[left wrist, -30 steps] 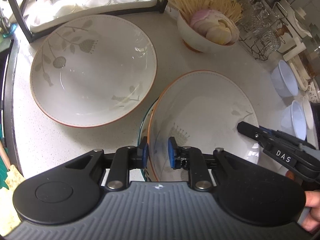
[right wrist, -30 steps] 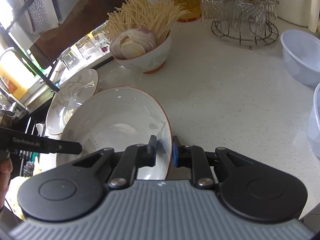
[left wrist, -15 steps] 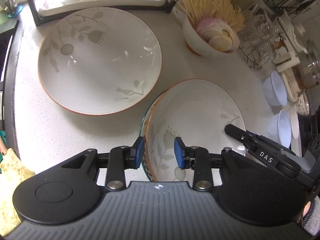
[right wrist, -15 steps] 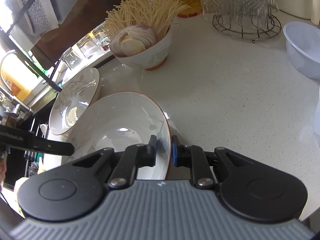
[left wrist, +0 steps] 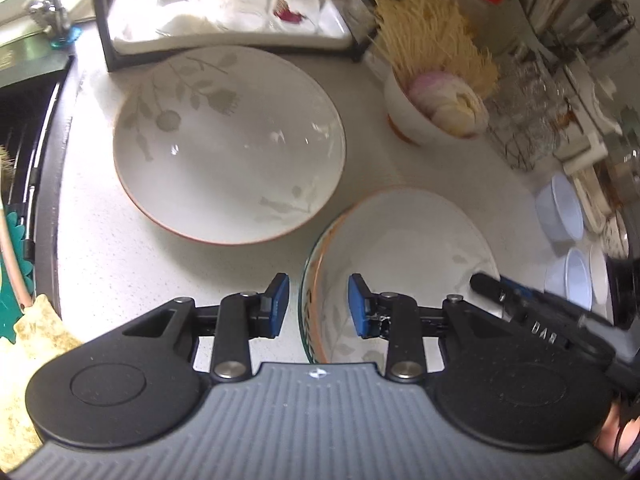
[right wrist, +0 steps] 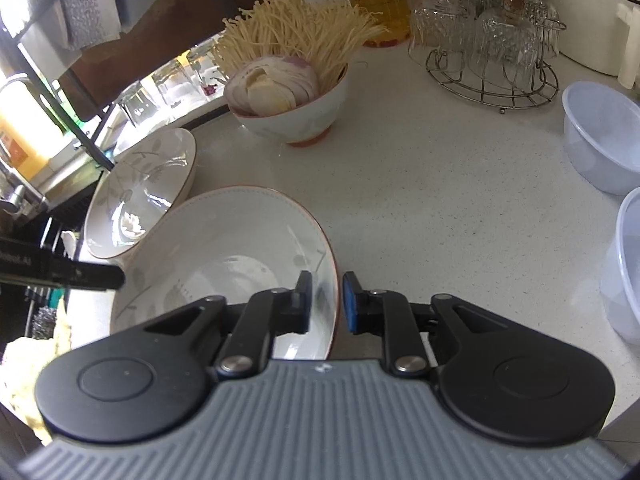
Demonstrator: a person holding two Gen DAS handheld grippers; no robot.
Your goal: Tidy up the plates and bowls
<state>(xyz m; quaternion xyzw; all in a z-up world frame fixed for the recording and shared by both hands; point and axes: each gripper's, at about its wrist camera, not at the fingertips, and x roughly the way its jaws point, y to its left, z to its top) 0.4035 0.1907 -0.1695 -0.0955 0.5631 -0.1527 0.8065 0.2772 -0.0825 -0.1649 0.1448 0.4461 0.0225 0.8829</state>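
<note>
A white bowl with an orange rim (left wrist: 400,248) (right wrist: 224,248) sits on the speckled counter, nested in a glass dish whose greenish rim (left wrist: 307,276) shows at its left. My left gripper (left wrist: 318,304) is open and straddles the bowl's left rim, with a gap at each pad. My right gripper (right wrist: 327,302) straddles the opposite rim; its jaws are opening and its pads stand just off the wall. A larger bowl with a leaf pattern (left wrist: 228,152) (right wrist: 140,184) lies beyond, apart from both grippers.
A small bowl of enoki mushrooms and sliced onion (left wrist: 436,116) (right wrist: 288,112) stands behind. A wire rack of glasses (right wrist: 492,52) and translucent plastic bowls (right wrist: 600,136) (left wrist: 560,208) are at the right. A drying tray with glasses (left wrist: 228,16) sits at the back, and the sink edge runs along the left.
My left jaws spread off the bowl's rim and that hand drew back a little. My right jaws, which pinched the rim, have begun to part. The bowl now rests level.
</note>
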